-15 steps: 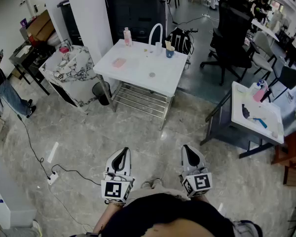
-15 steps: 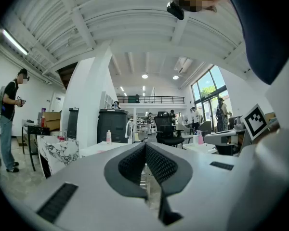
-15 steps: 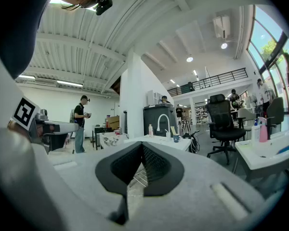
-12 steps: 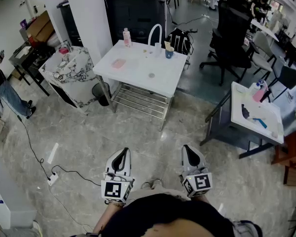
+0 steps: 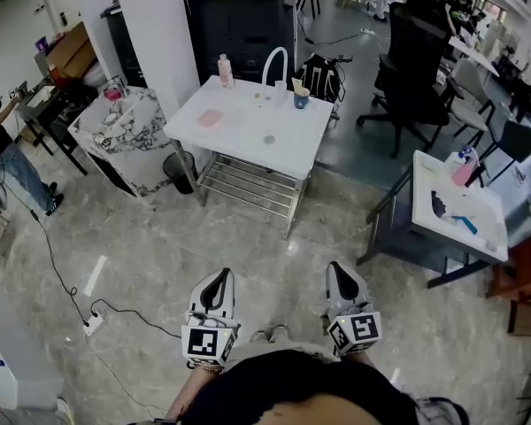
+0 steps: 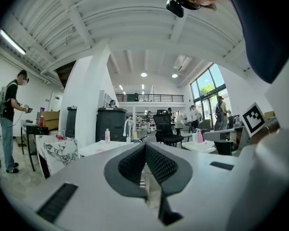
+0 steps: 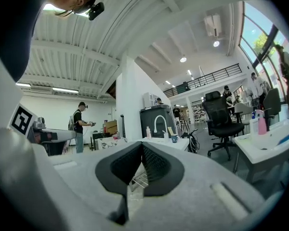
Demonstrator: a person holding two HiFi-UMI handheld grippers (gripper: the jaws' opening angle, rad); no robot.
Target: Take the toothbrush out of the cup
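Note:
A blue cup (image 5: 301,99) stands at the far edge of the white table (image 5: 248,140), several steps ahead of me, with a pale toothbrush (image 5: 296,86) upright in it. In the right gripper view the cup (image 7: 175,139) is a small shape far off. Both grippers are held level close to my body, well short of the table. The left gripper (image 5: 219,274) is shut and empty, its dark pads (image 6: 135,162) meeting at the tip. The right gripper (image 5: 336,266) is also shut with nothing in it, its pads (image 7: 154,165) pressed together.
On the table are a pink bottle (image 5: 224,67), a white arched tap (image 5: 277,60) and a pink dish (image 5: 210,118). A marbled cabinet (image 5: 128,135) and bin (image 5: 178,166) stand left of it, a black chair (image 5: 416,69) right. Another white table (image 5: 456,206) is at right. A power strip (image 5: 93,320) lies on the floor.
The head view has shifted slightly, so the table sits a little higher in the picture. Both grippers keep their place and stay shut.

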